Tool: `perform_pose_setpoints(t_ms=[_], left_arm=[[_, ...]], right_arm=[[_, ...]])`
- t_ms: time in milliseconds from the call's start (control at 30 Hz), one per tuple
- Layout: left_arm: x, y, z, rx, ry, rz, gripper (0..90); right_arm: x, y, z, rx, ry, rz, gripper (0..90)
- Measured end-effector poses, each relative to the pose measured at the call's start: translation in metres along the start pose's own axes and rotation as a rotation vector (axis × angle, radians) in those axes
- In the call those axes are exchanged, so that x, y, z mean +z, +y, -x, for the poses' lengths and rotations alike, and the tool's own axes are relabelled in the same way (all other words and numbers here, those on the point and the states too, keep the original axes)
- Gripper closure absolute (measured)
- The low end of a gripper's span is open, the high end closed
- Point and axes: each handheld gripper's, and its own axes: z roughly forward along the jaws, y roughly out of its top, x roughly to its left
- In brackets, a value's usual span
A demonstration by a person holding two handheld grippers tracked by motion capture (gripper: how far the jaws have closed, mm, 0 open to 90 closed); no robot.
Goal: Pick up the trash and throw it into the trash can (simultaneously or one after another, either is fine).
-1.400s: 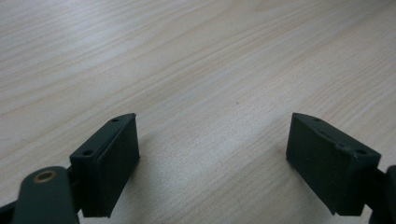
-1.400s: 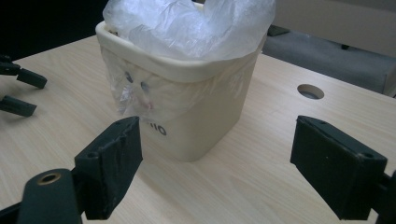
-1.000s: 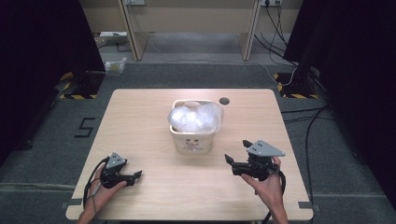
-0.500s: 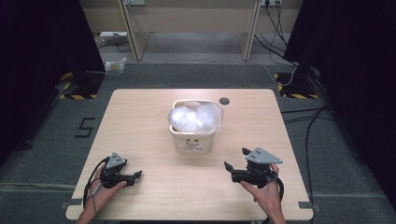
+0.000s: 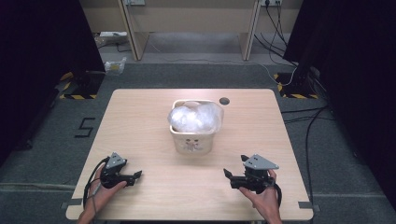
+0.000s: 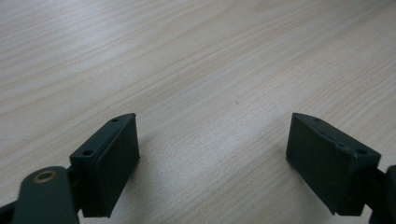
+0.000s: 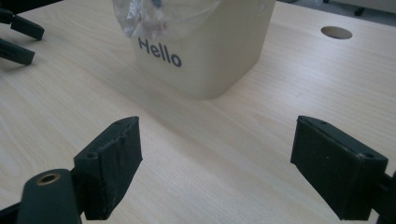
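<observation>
A cream bin (image 5: 192, 139) marked "Hello" stands mid-table, with a crumpled clear plastic bag (image 5: 195, 116) bulging out of its top. In the right gripper view the bin (image 7: 205, 51) is ahead and slightly left, the bag (image 7: 154, 14) hanging over its rim. My left gripper (image 5: 138, 176) rests low near the table's front left, open, with bare wood between its jaws (image 6: 212, 144). My right gripper (image 5: 227, 174) sits at the front right, open and empty (image 7: 215, 154), pointing toward the bin. The left gripper's fingertips (image 7: 21, 39) show at the far left of the right gripper view.
The light wooden table (image 5: 140, 116) has a round cable hole (image 5: 224, 101) behind the bin. Dark curtains flank both sides. Cables (image 5: 308, 140) trail over the grey floor at the right, and a desk frame (image 5: 187, 28) stands beyond the table.
My right gripper has moved back toward the front edge of the table and settled lower. The left gripper, the bin and the bag have stayed put.
</observation>
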Motion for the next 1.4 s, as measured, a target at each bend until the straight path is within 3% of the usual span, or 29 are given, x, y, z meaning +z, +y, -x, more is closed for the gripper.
perform_pose_setpoints(t_ms=[533, 1067, 1400], left_arm=[[0.0, 0.0, 0.0, 0.0, 0.0, 0.0, 16.1], [0.0, 0.0, 0.0, 0.0, 0.0, 0.001, 16.1], [0.0, 0.0, 0.0, 0.0, 0.0, 0.0, 16.1]], right_arm=[[-0.008, -0.02, -0.002, 0.012, -0.005, -0.01, 15.5], [-0.004, -0.041, -0.005, 0.026, -0.015, -0.066, 15.5], [-0.002, -0.049, -0.007, 0.005, -0.042, -0.101, 15.7]])
